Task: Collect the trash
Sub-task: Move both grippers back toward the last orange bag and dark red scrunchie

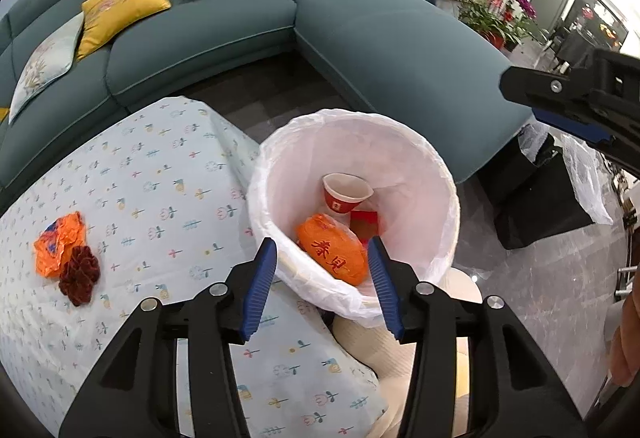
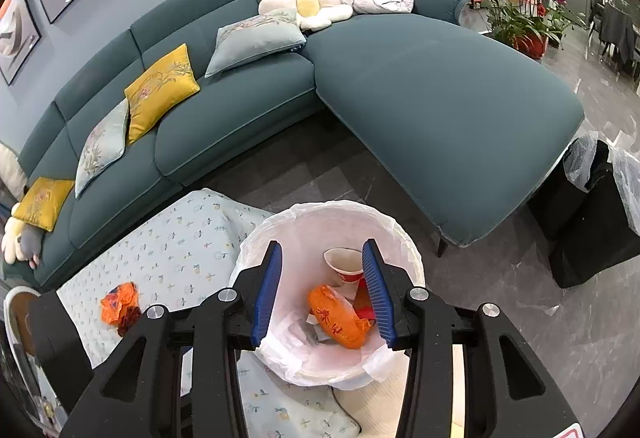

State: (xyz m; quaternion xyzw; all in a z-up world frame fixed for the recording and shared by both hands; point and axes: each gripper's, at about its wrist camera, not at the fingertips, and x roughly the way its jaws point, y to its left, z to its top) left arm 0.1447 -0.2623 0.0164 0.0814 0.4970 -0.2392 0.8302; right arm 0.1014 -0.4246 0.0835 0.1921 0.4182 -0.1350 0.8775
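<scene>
Both my tongs hang open and empty over the bin (image 1: 448, 197), and the orange wrapper (image 1: 60, 244) left on the desk (image 1: 160, 177) lies far off left, nearer my left tongs (image 1: 324, 286) than my right tongs (image 2: 326, 294).

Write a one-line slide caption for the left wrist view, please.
Open left gripper above lined trash bin holding orange bag; crumpled wrapper waits on table.
</scene>
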